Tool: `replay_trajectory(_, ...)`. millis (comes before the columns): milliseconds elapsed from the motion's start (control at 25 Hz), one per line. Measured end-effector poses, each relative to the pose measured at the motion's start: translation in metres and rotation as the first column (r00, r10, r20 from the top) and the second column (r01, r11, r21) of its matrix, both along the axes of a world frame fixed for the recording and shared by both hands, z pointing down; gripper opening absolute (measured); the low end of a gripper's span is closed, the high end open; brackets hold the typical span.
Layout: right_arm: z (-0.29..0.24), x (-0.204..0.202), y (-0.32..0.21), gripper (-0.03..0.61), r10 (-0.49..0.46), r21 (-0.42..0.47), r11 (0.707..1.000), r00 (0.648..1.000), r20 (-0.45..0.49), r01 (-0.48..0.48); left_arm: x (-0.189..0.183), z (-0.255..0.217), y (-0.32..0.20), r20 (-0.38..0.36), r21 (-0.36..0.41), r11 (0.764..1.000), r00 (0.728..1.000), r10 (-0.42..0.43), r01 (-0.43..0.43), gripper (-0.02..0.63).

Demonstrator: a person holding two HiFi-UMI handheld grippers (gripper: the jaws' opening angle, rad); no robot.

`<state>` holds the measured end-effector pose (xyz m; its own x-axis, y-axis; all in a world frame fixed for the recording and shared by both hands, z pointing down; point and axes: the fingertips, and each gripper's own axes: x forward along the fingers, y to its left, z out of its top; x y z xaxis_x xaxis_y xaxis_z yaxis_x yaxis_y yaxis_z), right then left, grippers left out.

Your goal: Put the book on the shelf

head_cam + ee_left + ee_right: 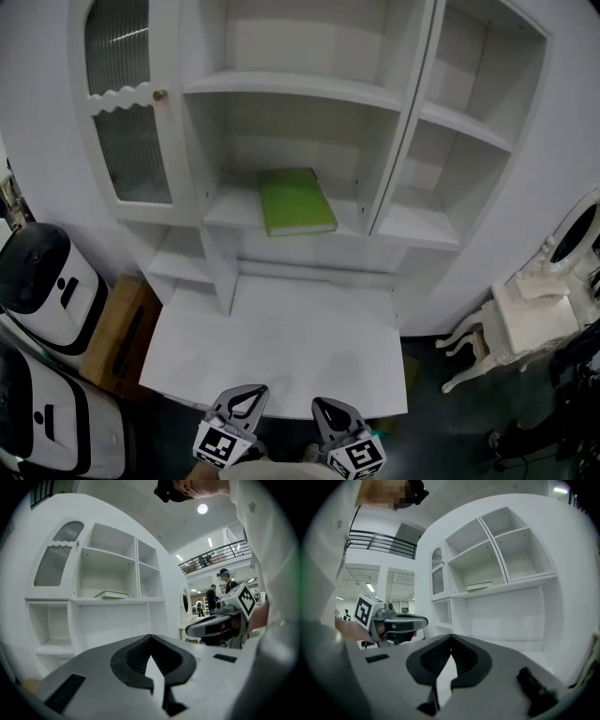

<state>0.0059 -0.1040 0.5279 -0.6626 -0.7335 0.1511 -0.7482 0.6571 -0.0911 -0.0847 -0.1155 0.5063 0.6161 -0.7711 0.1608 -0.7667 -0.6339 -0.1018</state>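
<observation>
A green book (294,201) lies flat on a middle shelf of the white cabinet (309,89); the same book (111,594) shows small and pale in the left gripper view, and the book (478,586) shows likewise in the right gripper view. Both grippers hang low near the front edge of the fold-down desk (281,361), far from the book. My left gripper (249,392) is shut with nothing in it, its tips meeting. My right gripper (325,404) is also shut and empty. Each gripper appears in the other's view: the right gripper (220,623), the left gripper (393,620).
A glass-panelled cabinet door (127,112) stands at the upper left. Two white-and-black machines (42,281) and a cardboard box (122,337) sit on the floor at the left. A small white ornate table (511,328) is at the right. People (212,597) stand far off.
</observation>
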Motion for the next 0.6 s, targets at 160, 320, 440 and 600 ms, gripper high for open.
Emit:
replay_trajectory(160, -0.014, -0.008, 0.002, 0.012, -0.033, 0.044, 0.998, 0.999, -0.013, 0.033, 0.014, 0.005, 0.009, -0.024, -0.021, 0.999, 0.999, 0.029, -0.030, 0.008)
replay_trajectory(320, -0.023, -0.010, 0.006, 0.012, -0.040, 0.057, 0.998, 0.999, 0.013, 0.040, 0.025, 0.007, 0.012, -0.033, -0.028, 0.998, 0.998, 0.053, -0.054, 0.008)
replay_trajectory(440, -0.025, -0.010, 0.007, 0.012, -0.044, 0.059, 0.997, 0.999, 0.017, 0.043, 0.030, 0.007, 0.012, -0.038, -0.030, 0.997, 0.997, 0.065, -0.066, 0.008)
replay_trajectory(600, -0.024, -0.006, 0.006, 0.012, -0.035, 0.055, 0.998, 0.999, 0.021, 0.034, 0.034, 0.010, 0.012, -0.037, -0.024, 0.997, 0.996, 0.077, -0.078, 0.008)
